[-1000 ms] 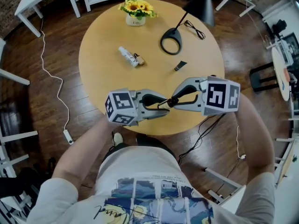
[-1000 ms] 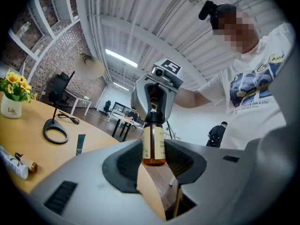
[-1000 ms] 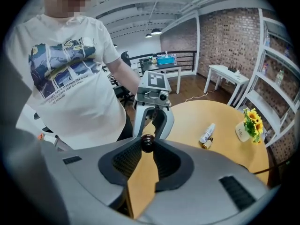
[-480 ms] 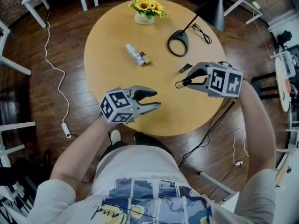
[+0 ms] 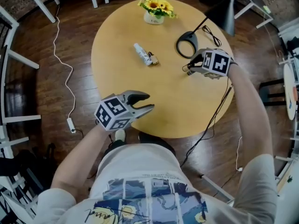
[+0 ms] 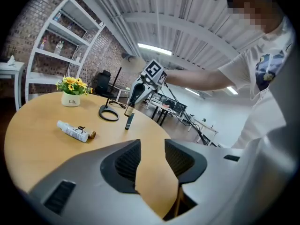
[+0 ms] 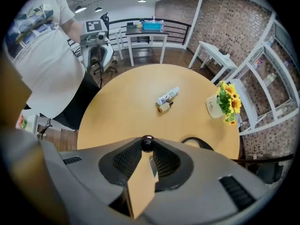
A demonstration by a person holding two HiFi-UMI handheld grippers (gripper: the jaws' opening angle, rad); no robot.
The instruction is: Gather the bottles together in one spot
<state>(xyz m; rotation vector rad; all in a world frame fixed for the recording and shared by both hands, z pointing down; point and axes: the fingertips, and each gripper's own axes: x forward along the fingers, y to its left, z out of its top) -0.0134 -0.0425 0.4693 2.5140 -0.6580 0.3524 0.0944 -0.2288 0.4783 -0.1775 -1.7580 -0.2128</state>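
While upright, bottle [image 7: 147, 143] between right gripper [image 7: 146, 149] tips.

- Round light-wood table [image 5: 117, 78]: white pot of yellow sunflowers [image 5: 158, 12] at its far edge.
- White plastic bottle [image 5: 140, 53] lies before the pot, with the small amber glass bottle [image 5: 153, 59] just beside it on the right.
- Black ring-shaped lamp base [image 5: 186, 45] is right of both.
- Slim dark bottle [image 6: 128, 122] is on the table before the lamp base, under the right gripper [image 7: 147, 148].
- Small dark-capped bottle [image 6: 129, 109] sits between the right gripper's jaws.
- Left gripper [image 6: 152, 149] is over the near edge, well apart from the rest.
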